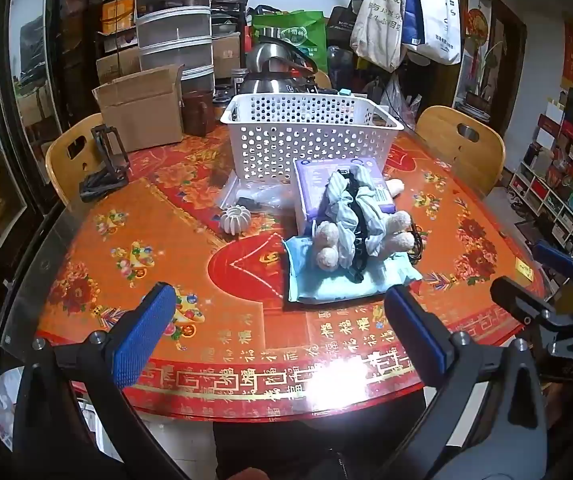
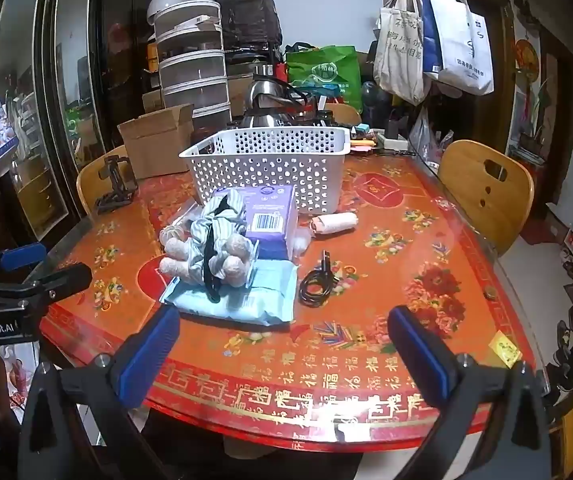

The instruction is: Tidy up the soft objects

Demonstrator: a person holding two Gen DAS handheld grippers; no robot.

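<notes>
Both claws, left claw (image 1: 278, 336) and right claw (image 2: 286, 356), spread wide, empty, over desk (image 2: 406, 264); plush toy (image 2: 206, 252) awaits transfer to basket (image 2: 270, 168).

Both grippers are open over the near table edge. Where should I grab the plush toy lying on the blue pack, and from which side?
Take the plush toy across its striped middle, coming from above and the near side with the right gripper. It lies lengthwise on the blue pack, legs towards you, so the torso is the narrowest soft span. The purple box crowds its far side, and a black strap drapes over it.
</notes>
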